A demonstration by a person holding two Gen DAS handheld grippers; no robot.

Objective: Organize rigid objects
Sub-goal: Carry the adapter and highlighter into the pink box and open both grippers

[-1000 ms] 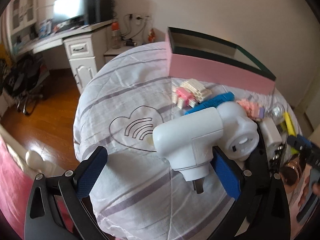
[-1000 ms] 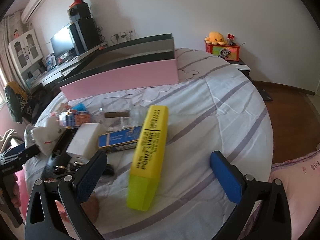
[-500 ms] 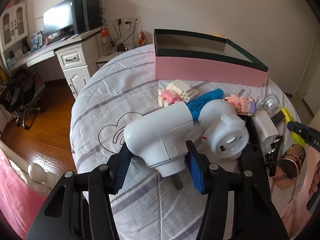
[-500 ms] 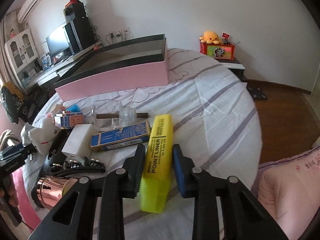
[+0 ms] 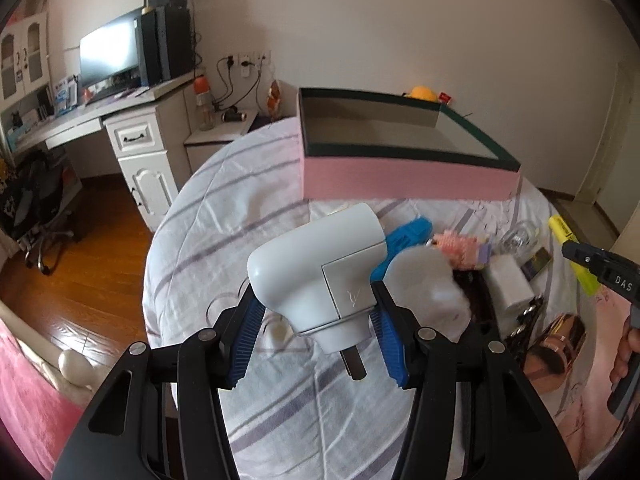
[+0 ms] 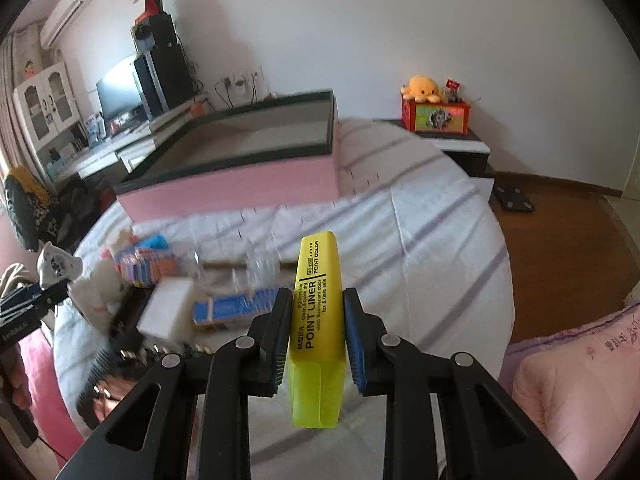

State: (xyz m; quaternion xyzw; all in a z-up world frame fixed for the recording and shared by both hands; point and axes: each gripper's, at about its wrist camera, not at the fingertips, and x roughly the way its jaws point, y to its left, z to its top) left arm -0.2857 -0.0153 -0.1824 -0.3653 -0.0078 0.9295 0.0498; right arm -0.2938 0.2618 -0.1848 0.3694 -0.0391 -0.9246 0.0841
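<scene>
While the left gripper (image 5: pixel 316 336) clamps the white plug (image 5: pixel 320 268) at its narrow base, both blue pads touching it, the plug hangs clear of the sheet (image 5: pixel 224 216), prong pointing down toward the camera, fat end tilted up and away. Pink box (image 5: pixel 408 178) lies straight ahead beyond the plug, open top facing up, long side across the view; seemingly empty. A small embossed mark on the plug face, unreadable. Right gripper's body at the far right edge reads "DAS", rest cut off. Loose clutter sits between plug and box: blue piece, pink bricks, white adapter, copper tube

Right wrist view: right gripper (image 6: pixel 316 340) is closed on the yellow highlighter (image 6: pixel 318 320), pads on its two flat sides near the translucent cap end. Long axis runs along the fingers, far end aimed at the box (image 6: pixel 236 188), ahead and left. Barrel reads "M&G", "POINT LINER", "POINT COLOR", "pigment ink". Box looks about equally near to both hands; judged next: carry over the rim
</scene>
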